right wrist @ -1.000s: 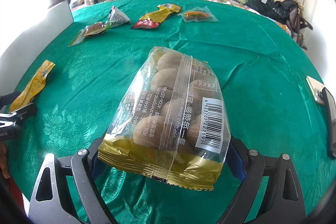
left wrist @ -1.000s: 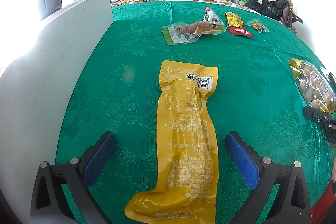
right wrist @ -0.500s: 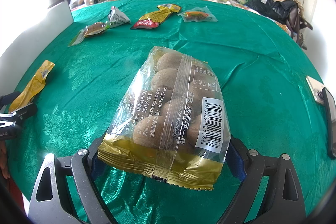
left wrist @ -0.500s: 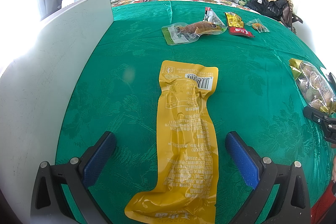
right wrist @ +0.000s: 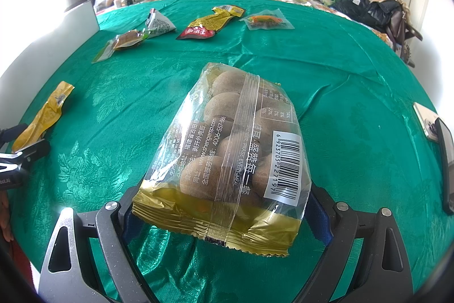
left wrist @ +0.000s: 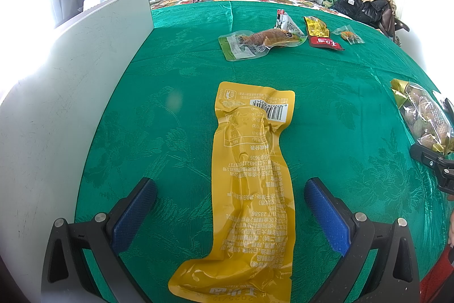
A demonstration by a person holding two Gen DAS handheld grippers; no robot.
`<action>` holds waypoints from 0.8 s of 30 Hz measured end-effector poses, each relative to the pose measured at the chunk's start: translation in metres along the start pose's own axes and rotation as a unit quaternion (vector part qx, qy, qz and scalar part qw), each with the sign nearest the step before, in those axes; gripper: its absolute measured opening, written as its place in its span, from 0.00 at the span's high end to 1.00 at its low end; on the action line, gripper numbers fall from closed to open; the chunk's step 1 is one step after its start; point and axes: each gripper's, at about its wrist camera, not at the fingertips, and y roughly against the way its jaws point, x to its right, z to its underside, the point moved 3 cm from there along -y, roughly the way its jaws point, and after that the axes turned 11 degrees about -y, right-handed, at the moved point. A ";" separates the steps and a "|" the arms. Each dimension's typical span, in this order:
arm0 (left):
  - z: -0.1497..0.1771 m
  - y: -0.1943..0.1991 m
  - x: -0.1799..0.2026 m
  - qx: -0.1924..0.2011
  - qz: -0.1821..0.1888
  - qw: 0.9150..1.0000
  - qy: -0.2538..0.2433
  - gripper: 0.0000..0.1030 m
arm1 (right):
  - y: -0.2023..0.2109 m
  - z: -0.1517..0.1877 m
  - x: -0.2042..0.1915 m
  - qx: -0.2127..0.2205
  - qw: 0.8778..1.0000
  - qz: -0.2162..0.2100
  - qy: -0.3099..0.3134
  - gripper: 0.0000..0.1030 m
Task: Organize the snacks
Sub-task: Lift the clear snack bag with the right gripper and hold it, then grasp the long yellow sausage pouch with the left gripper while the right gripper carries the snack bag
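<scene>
I am holding my left claw (left wrist: pixel 229 215) wide open, its blue pads straddling the yellow vacuum pouch (left wrist: pixel 249 189) without touching it; the pouch is lying flat and lengthwise on the green bedspread (left wrist: pixel 176 70), toward the bed's left side, near the white board (left wrist: pixel 71 81) that is running along that edge. It is looking light and limp to me, a thin slick film moulded tight over something long inside, so I am expecting it to flop at both ends and slide if I am pinching bare film; I am judging the firm middle, across its narrow width, to be the best place to close. My right claw (right wrist: pixel 224 206) is set around the gold-sealed bottom of the clear bag of round brown snacks (right wrist: pixel 232 149), pads at both sides, though I cannot tell how firmly they are pressing; the bag is resting on the cloth nearer the bed's right side. That bag is looking puffy and crinkly, light but bulky, with hard lumps shifting inside, so I am thinking a grip on the crimped seam would slip and a grip lower on the body would hold better. Four more packets, the green-edged one (left wrist: pixel 261 43), a white one (left wrist: pixel 286 23), a yellow-and-red one (left wrist: pixel 320 33) and a small clear one (left wrist: pixel 349 34), are lying scattered toward the headboard end.
</scene>
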 end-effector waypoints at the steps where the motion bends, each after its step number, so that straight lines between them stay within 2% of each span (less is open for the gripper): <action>1: 0.000 0.000 0.000 0.000 0.000 1.000 0.000 0.00 | 0.000 0.000 0.000 0.000 1.000 0.000 0.000 0.10; 17: 0.000 0.000 0.000 -0.003 0.001 1.000 0.001 0.00 | 0.000 0.001 0.000 0.000 1.000 0.000 0.000 0.10; 19: -0.004 0.000 0.000 -0.024 0.011 1.000 -0.005 0.00 | 0.001 0.000 0.000 -0.005 1.000 0.000 0.001 0.10; 22: -0.012 -0.004 -0.002 -0.087 0.038 0.995 -0.022 0.00 | -0.003 -0.014 0.001 -0.078 0.997 0.003 -0.008 0.10; 24: -0.016 -0.005 -0.002 -0.108 0.053 0.993 -0.020 0.01 | 0.001 -0.027 0.001 -0.107 0.994 -0.016 -0.024 0.10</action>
